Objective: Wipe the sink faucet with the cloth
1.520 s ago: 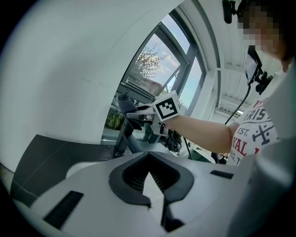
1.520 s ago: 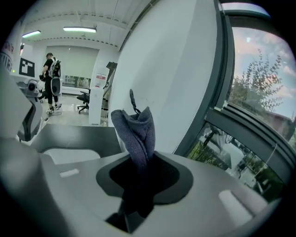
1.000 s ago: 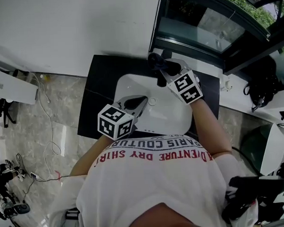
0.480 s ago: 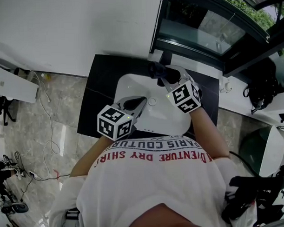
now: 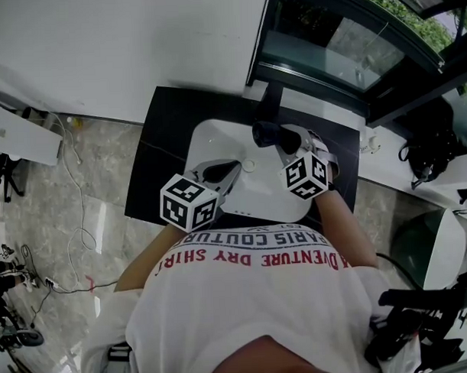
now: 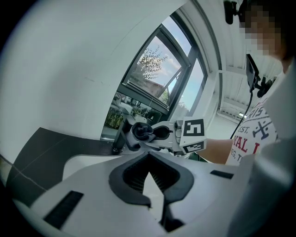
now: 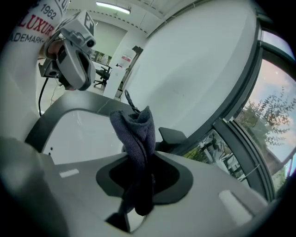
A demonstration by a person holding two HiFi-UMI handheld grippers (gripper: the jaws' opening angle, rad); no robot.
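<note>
1. The cloth (image 7: 134, 139) is dark navy blue with a fine knitted rib.
2. The sink (image 5: 205, 141) is plain white, and the counter (image 5: 167, 138) around its edges is matt black.
3. The faucet (image 7: 172, 135) is black.
4. The left gripper (image 6: 149, 159) and the right gripper (image 7: 141, 155) are pale grey with black pads. Their marker cubes (image 5: 190, 200) are white with black square patterns.
5. The shirt (image 5: 245, 311) is white with red and dark grey lettering.
6. The floor (image 5: 103, 171) is beige with marble veining.

Person's wearing a white short-sleeved T-shirt (image 5: 245, 311) with red and dark block lettering across the chest. The left gripper (image 5: 234, 166) and right gripper (image 5: 271, 135) are light grey plastic with black ribbed jaws, each topped by a white marker cube (image 5: 190, 202) with black squares.
</note>
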